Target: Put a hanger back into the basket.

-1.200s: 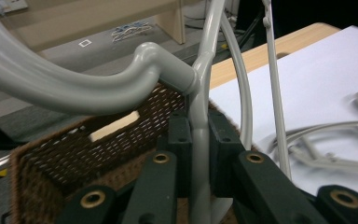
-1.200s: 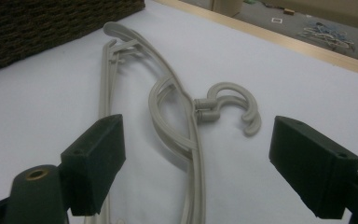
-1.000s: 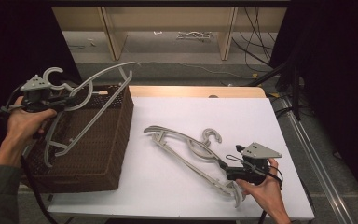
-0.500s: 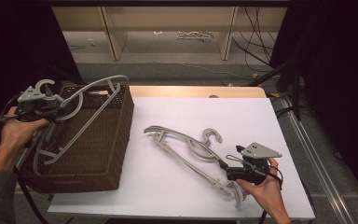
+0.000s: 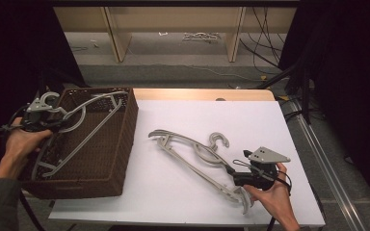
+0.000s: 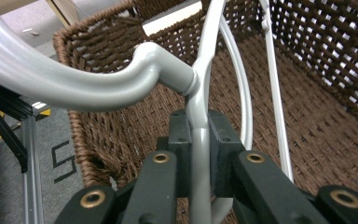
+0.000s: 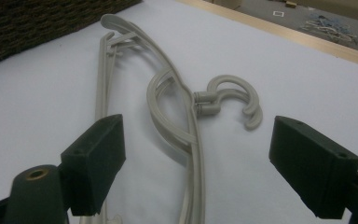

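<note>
A grey plastic hanger [image 5: 79,126] lies slanted in the brown wicker basket [image 5: 120,144] at the table's left. My left gripper [image 5: 46,119] is shut on it near the hook, over the basket's left rim; in the left gripper view the pads [image 6: 179,149] clamp the hanger [image 6: 200,93] just below its neck. Stacked grey hangers [image 5: 192,154] lie on the white table [image 5: 197,192], hooks toward the right. My right gripper [image 5: 243,175] rests at their near end, open. In the right gripper view the hangers [image 7: 186,126] run between the wide jaws, whose pads [image 7: 95,154] do not touch them.
The basket takes up the table's left side. Beyond the table's far wooden edge [image 5: 202,94] stand shelf legs, with cables on the floor at the right. A dark rail [image 5: 327,159] runs along the right side.
My left gripper has sunk with the hanger, lowering it from above the basket down into it. The right gripper and the stacked hangers have not moved.
</note>
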